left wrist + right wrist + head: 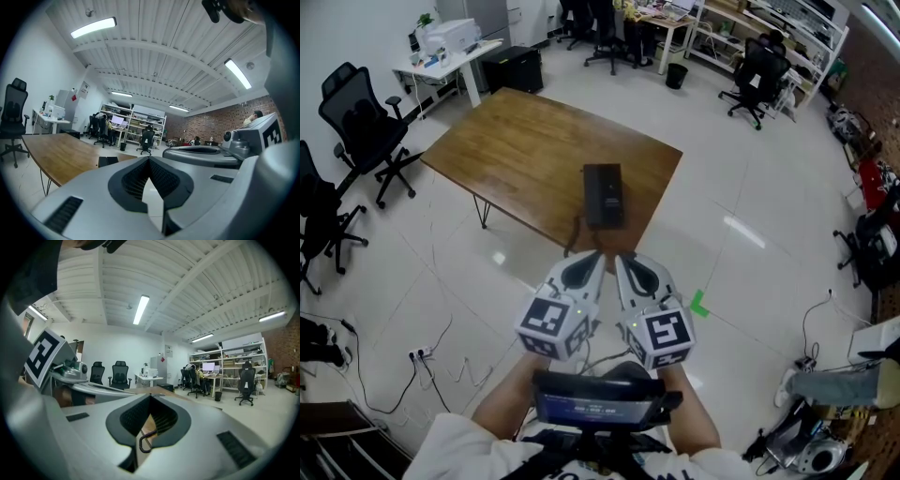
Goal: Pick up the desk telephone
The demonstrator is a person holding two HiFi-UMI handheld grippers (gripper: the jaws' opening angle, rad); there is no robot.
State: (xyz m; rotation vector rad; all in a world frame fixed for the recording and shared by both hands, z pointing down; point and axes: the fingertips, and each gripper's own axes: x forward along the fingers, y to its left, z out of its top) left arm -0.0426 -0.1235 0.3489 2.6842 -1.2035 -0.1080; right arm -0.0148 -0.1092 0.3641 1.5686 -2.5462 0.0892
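Observation:
The desk telephone (603, 195) is a black rectangular set lying near the front edge of a wooden table (516, 150), with its coiled cord (575, 234) hanging over that edge. My left gripper (597, 256) and right gripper (622, 259) sit side by side just short of the table, pointing at the phone; both are shut and hold nothing. In the left gripper view the shut left gripper (149, 161) frames the phone (108, 161) on the tabletop beyond. In the right gripper view the curly cord (144, 442) shows through the gap of the shut right gripper (151, 398).
Black office chairs (358, 122) stand left of the table, and a white desk with a printer (450, 42) is behind it. More chairs and shelving (759, 56) fill the far right. Cables and a power strip (417, 354) lie on the floor at left, green tape (699, 302) at right.

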